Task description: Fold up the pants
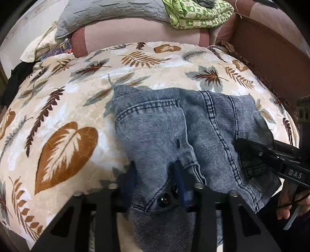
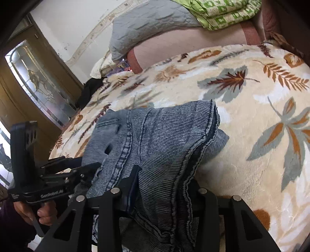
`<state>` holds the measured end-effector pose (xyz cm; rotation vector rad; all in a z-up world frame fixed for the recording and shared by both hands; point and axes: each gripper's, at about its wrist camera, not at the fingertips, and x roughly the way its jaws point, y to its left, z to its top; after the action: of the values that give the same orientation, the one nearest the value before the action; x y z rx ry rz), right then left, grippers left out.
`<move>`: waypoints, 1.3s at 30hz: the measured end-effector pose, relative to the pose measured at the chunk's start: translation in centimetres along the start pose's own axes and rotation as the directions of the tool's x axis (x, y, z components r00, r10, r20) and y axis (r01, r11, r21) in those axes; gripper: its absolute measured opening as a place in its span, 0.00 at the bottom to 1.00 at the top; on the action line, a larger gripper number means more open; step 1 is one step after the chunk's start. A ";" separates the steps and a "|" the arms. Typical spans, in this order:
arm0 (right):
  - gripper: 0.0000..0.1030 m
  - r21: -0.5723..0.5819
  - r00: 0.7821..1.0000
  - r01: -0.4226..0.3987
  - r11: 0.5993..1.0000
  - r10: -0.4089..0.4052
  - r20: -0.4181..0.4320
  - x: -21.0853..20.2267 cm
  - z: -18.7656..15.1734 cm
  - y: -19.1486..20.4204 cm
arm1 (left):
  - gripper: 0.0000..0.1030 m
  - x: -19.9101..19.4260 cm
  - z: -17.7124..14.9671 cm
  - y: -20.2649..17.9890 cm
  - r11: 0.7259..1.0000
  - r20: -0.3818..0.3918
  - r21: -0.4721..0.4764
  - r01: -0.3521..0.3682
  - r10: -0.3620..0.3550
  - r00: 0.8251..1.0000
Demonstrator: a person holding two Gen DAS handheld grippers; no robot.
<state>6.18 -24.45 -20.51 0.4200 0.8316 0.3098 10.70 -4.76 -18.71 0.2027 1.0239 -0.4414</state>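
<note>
The pants [image 1: 174, 128], grey-blue denim, lie bunched at the near edge of the bed, on the leaf-print blanket [image 1: 64, 124], with their lower part spilling over that edge toward the person. That is a sensible place for them: the wide flat blanket beyond gives room to lay a fold away from the body. The left gripper [image 1: 155, 186] is clenched on the cloth close to the dark buttons [image 1: 164, 199], its blue pads pinching a ridge of denim on either side, so it seems to have the waistband end. The right gripper [image 2: 162, 186] comes in beside it, nearer the bed's right side, and has a thick stack of layered hems and seams between its fingers; only the left finger is plainly in view against the cloth, the other is buried under it, yet the bundle looks gripped rather than merely draped. With two holds spread along the same near edge, I judge the person means to lift that edge evenly and carry it over. A quilted grey pillow [image 1: 108, 15] and a green patterned cloth [image 1: 197, 15] sit at the far edge, well apart from the work.
</note>
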 end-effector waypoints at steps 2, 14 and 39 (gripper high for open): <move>0.38 -0.019 1.000 0.005 1.000 -0.005 0.015 -0.2 0.0 0.5 | 0.31 -0.2 0.2 0.1 1.000 -0.002 -0.004 0.005 -0.005 1.000; 0.35 -0.088 0.990 0.009 0.996 0.004 0.142 -0.6 3.2 3.3 | 0.24 -3.7 4.6 0.3 0.999 0.117 0.044 -0.025 0.020 0.993; 0.56 -0.199 0.985 0.087 0.976 -0.055 0.164 2.6 6.6 3.7 | 0.70 0.9 5.5 1.6 0.964 0.087 0.055 -0.260 0.255 0.963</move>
<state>12.55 -21.68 -16.47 0.2172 0.6506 0.2890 16.07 -5.57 -16.76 0.3707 0.8915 -0.2447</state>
